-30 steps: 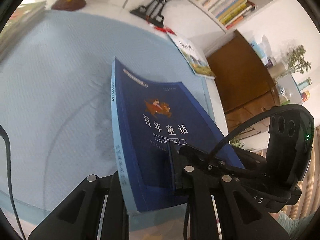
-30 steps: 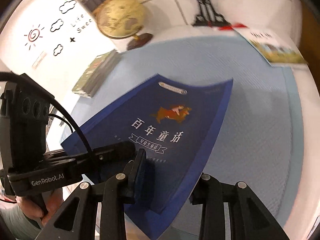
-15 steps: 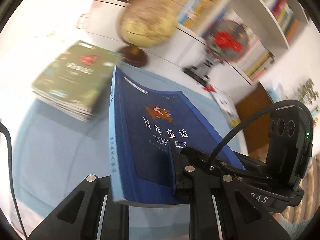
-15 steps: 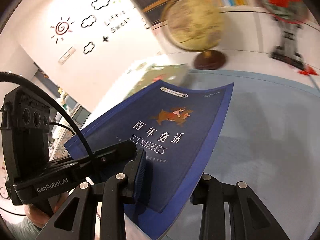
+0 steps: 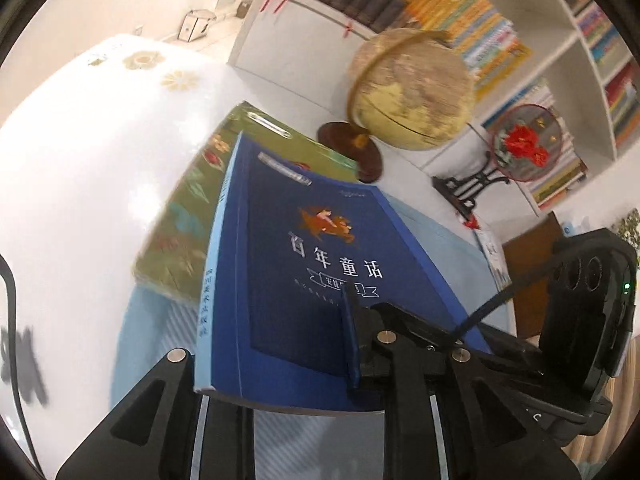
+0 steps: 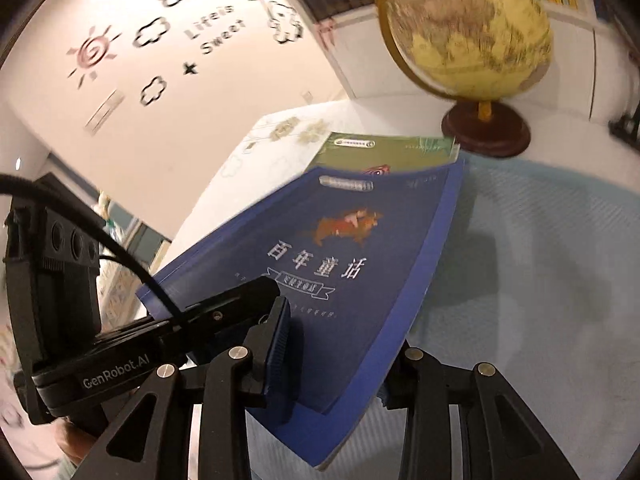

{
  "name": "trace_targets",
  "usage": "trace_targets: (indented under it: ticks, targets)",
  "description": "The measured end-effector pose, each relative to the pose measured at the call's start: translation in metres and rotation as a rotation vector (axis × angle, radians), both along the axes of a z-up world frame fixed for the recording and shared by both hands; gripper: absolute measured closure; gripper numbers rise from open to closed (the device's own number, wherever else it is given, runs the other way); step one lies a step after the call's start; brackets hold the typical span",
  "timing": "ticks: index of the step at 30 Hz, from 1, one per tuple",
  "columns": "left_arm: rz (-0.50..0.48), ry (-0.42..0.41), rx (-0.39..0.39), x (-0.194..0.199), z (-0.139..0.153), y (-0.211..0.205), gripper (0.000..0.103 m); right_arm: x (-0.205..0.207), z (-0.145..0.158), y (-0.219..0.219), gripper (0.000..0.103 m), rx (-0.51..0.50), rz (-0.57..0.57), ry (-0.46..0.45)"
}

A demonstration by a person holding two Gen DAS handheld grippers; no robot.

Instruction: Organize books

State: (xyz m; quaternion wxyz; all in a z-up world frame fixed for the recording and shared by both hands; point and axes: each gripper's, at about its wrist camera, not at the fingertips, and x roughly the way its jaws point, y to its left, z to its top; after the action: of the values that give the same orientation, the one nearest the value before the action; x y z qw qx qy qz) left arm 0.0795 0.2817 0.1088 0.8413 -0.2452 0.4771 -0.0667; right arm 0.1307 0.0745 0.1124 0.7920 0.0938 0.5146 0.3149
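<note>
Both grippers' jaws clamp one glossy, rectangular blue book (image 5: 320, 280), the left's opening.

Left wrist view: close behind the dark blue paperback book (image 5: 320, 280), angled down, facing the yellowish desk globe (image 5: 412, 88).
Right wrist view: close on the same book (image 6: 320, 280), globe (image 6: 464, 28) ahead.
Shared: book, globe.

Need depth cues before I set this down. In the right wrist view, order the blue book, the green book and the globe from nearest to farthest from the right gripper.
1. Blue book: between the jaws of the right gripper, nearest.
2. Green book: just beyond the blue book's far edge, partly covered by it.
3. Globe: farthest, upper right, its base behind the green book's right corner.
</note>
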Motion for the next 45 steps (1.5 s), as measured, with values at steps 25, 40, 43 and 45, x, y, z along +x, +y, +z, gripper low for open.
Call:
trace_targets:
  ticks: [25, 40, 43, 45]
  targets:
    - [0.193, 0.178, 0.199, 0.009, -0.028, 0.07, 0.058, 0.018, -0.038, 0.022, 0.043, -0.077, 0.012, 0.061]
    - [-0.095, 0.042, 0.149, 0.022, -0.017, -0.188, 0.057, -0.054, -0.046, -0.283, 0.043, -0.299, -0.239, 0.016]
    - [-0.203, 0.066, 0.146, 0.035, -0.031, -0.268, 0.057, -0.05, -0.046, -0.348, 0.043, -0.312, -0.327, 0.026]
    - [-0.258, 0.062, 0.153, 0.04, -0.035, -0.312, 0.057, -0.047, -0.044, -0.39, 0.043, -0.321, -0.374, 0.019]
